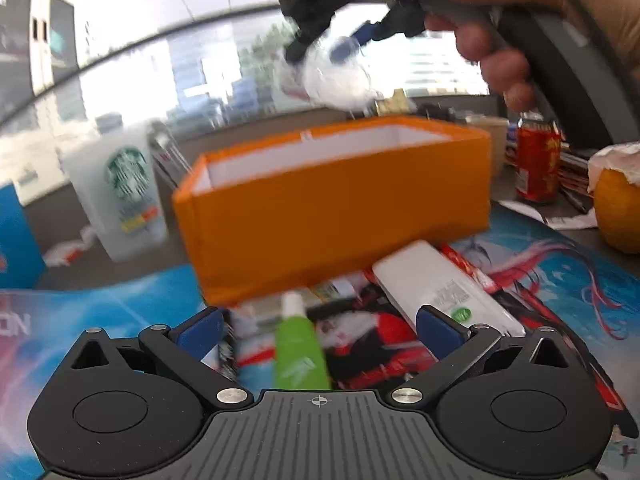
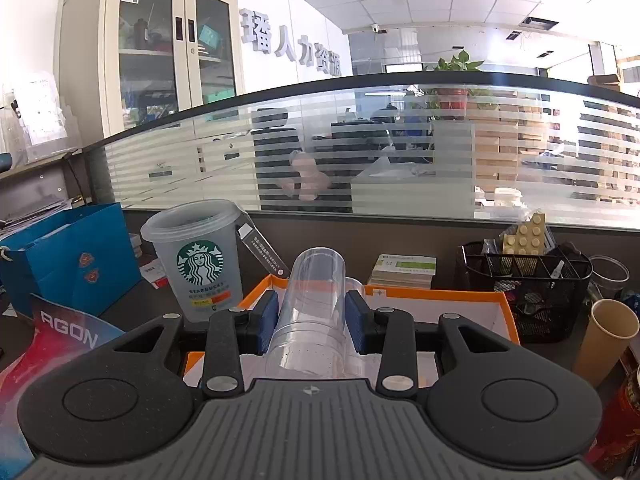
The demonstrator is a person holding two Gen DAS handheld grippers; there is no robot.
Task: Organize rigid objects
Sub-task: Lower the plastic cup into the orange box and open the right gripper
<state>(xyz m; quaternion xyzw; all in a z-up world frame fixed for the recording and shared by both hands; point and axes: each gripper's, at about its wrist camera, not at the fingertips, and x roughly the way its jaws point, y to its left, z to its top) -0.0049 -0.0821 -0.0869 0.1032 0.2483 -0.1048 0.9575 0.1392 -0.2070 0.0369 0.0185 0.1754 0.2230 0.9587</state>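
An orange box [image 1: 336, 204] with a white inside stands on the printed desk mat [image 1: 560, 280]; it also shows in the right wrist view [image 2: 508, 312]. My right gripper [image 2: 314, 316] is shut on a clear plastic cup [image 2: 316, 300] and holds it above the box; in the left wrist view it hangs over the box with the cup [image 1: 336, 76]. My left gripper [image 1: 318, 326] is open low over the mat, with a green tube [image 1: 300, 352] between its fingers and a white power bank [image 1: 440, 288] by the right finger.
A Starbucks cup [image 2: 200, 264] and a blue paper bag [image 2: 72, 260] stand left of the box. A black mesh organizer [image 2: 528, 280], a paper cup [image 2: 604, 336], a red can [image 1: 536, 160] and an orange fruit [image 1: 620, 208] are on the right. A glass partition runs behind.
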